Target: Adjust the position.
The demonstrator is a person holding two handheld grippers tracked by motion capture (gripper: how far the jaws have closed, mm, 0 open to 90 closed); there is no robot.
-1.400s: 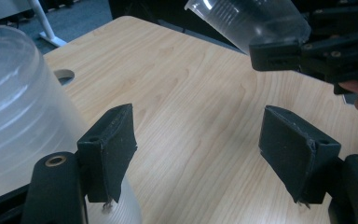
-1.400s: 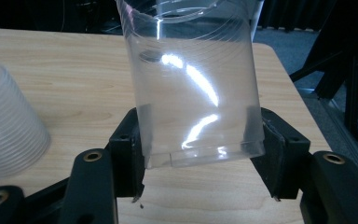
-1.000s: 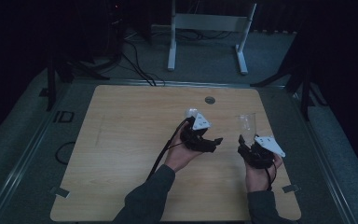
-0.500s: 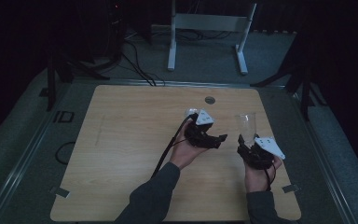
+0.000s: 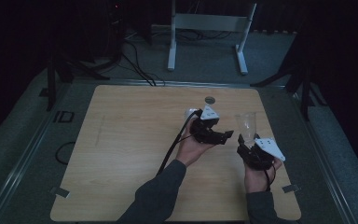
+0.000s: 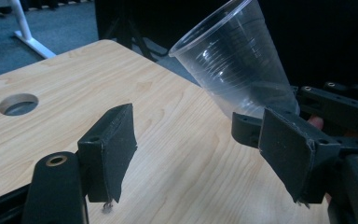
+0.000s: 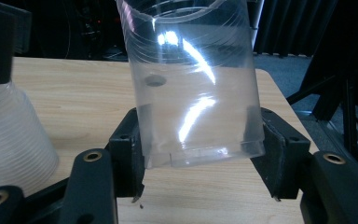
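Observation:
A clear plastic cup (image 5: 246,124) (image 7: 193,88) stands upright, mouth up, with my right gripper (image 5: 242,143) (image 7: 200,158) shut on its base near the table's right edge. My left gripper (image 5: 224,136) (image 6: 200,149) hovers just left of it, pointing at the cup (image 6: 235,70). Its jaws have just been opening and nothing is between the pads (image 6: 114,149). A white ribbed cup-like thing (image 7: 11,140) (image 5: 190,113) sits by the left gripper; what holds it I cannot tell.
The wooden table (image 5: 130,140) has a round hole (image 5: 209,100) (image 6: 18,103) near its far edge. The left gripper's cable (image 5: 172,149) trails back along the forearm. A white metal stand (image 5: 205,28) is on the floor behind the table.
My left gripper has shifted a little to the right, closer to the cup, and its jaws stand slightly wider. The right gripper and the cup have stayed put.

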